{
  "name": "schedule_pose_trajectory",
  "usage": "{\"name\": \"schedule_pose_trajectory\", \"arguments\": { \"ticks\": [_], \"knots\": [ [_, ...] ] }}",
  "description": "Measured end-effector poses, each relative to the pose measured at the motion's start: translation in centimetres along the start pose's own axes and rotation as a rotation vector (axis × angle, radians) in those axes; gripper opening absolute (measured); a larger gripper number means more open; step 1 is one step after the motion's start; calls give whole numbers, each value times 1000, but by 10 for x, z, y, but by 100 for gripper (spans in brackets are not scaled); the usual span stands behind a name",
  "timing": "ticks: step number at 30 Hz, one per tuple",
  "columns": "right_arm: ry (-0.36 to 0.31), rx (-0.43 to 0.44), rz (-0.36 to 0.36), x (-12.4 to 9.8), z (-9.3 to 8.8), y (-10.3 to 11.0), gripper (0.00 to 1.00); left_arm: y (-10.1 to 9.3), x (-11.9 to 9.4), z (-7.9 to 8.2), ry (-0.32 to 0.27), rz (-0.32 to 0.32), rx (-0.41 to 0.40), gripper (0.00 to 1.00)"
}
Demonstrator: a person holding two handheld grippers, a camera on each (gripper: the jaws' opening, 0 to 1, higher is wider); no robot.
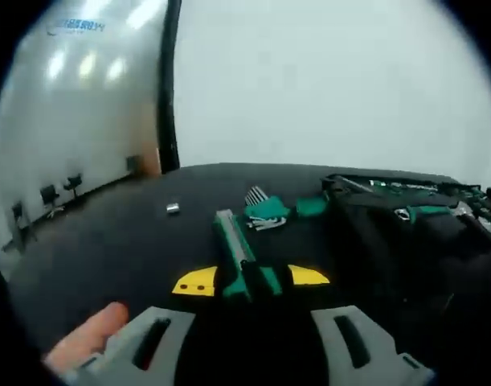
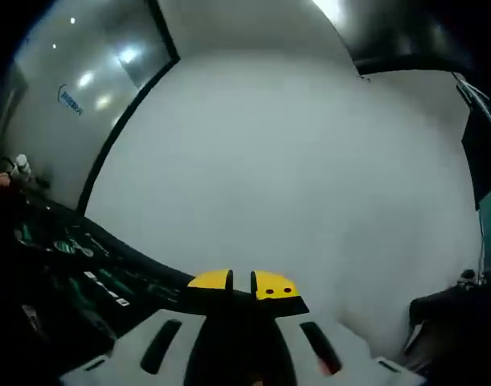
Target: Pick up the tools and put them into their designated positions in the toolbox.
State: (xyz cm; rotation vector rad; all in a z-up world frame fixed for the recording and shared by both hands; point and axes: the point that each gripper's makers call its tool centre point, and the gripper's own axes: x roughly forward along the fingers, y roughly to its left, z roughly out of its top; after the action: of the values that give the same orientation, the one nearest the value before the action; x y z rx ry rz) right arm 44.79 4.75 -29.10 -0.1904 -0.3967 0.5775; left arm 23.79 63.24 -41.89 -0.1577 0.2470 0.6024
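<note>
Left gripper (image 1: 251,280): yellow-tipped jaws set apart, straddling one green-handled tool (image 1: 239,259) whose handle end sits between the tips. I judge the pads have not closed on it; contact is too blurred to confirm. The tool lies lengthwise toward 12 o'clock on the black table (image 1: 108,241), which suits a grasp across its handle.

One fingertip (image 1: 88,338) of my hand shows at 7 o'clock, beside the left jaw's grey base.

Further out at 12 o'clock: one set of hex keys (image 1: 261,207) in a green holder, fanned flat on the table. One small metal piece (image 1: 173,208) at 11 o'clock, well apart from the rest; I cannot tell what it is.

Toolbox (image 1: 390,211) at 2 o'clock, open, with green-handled tools lying in it; their count is unreadable.

Right gripper (image 2: 242,283): yellow tips together with a slim gap, clamped on nothing, raised toward a pale wall. The toolbox tray (image 2: 76,257) runs off at 9 o'clock. I judge this hand is parked idle.
</note>
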Motion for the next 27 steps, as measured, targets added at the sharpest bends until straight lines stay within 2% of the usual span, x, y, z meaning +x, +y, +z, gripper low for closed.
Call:
{"name": "schedule_pose_trajectory", "arguments": {
  "ticks": [1,3,6,7,9,10,12,13,14,15,16,19,20,23,26,27],
  "knots": [
    [5,-7,15,0,0,4,8,-1,-2,6,-26,-25,-26,26],
    [9,-27,46,2,-2,13,8,7,-11,14,-73,-32,-88,26],
    [11,-50,57,0,-2,17,8,6,-26,25,-110,-110,-231,26],
    [-3,-60,52,-2,1,15,8,4,-29,31,-126,-133,-251,26],
    [-6,-46,39,-5,2,13,8,-7,-47,46,-189,-233,-244,26],
    [0,-39,34,-4,1,11,8,-17,-60,56,-206,-313,-263,26],
    [11,-27,24,-7,0,9,8,-21,-68,64,-217,-360,-289,26],
    [12,-19,20,-8,0,7,8,-26,-75,69,-224,-390,-256,26],
    [15,-13,17,-8,-1,6,8,-39,-84,79,-272,-462,-187,26],
    [24,-4,11,-7,-4,4,8,-48,-91,86,-300,-504,-159,26],
    [32,4,9,-7,-6,3,8,-52,-98,86,-314,-484,-72,26],
    [52,26,7,-6,-11,1,8,-74,-114,90,-362,-530,70,25],
    [54,31,4,-6,-11,0,8,-73,-114,89,-347,-515,42,25],
    [60,35,5,-7,-12,1,8,-68,-112,89,-326,-477,69,24],
    [71,31,20,-5,-15,6,8,-55,-100,101,-288,-423,28,23],
    [73,25,24,-5,-15,7,8,-55,-100,111,-295,-425,25,22]
  ]
}}
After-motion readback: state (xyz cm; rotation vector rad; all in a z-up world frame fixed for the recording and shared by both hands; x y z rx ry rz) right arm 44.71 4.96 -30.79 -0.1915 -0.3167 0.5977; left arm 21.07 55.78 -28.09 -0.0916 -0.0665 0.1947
